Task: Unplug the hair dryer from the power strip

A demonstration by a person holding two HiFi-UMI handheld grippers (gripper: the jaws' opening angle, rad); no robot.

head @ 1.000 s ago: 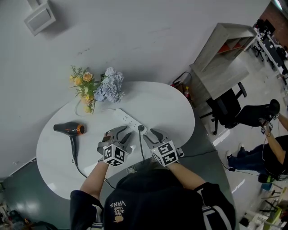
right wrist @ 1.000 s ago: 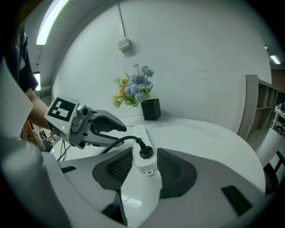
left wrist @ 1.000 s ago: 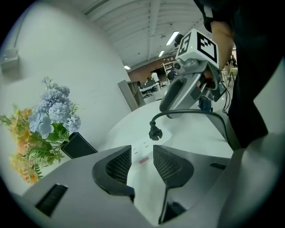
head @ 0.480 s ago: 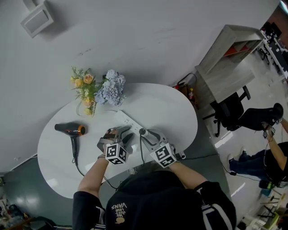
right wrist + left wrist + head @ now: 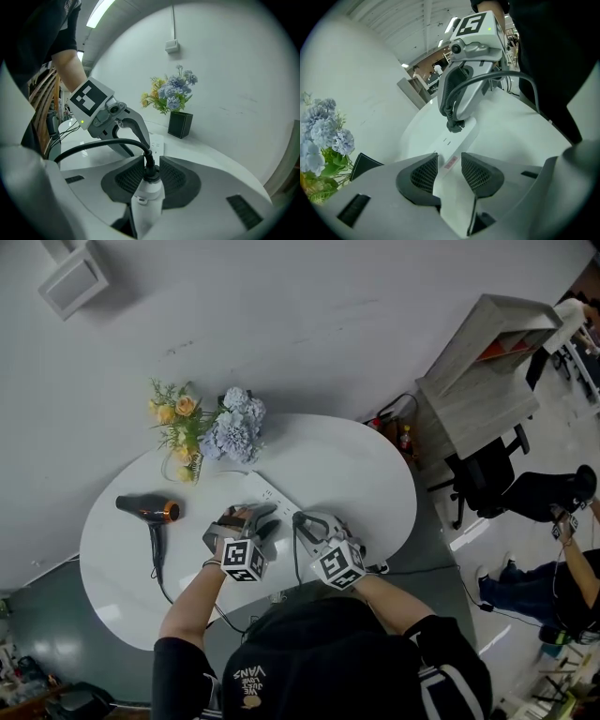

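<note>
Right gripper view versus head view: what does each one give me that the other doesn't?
Only the right gripper view: the right gripper's fingers closing on the black plug, which sits between them. Only the head view: the hair dryer, lying away from both grippers near the white table's left edge. Both: the left gripper at the power strip, the black cord, the flowers, the table.

The black plug [image 5: 150, 172] seated in the white power strip [image 5: 146, 199] is pictured between the closing jaws of the right gripper [image 5: 151, 164], its cord [image 5: 103, 144] arched leftward, the left gripper [image 5: 110, 117] behind.
</note>
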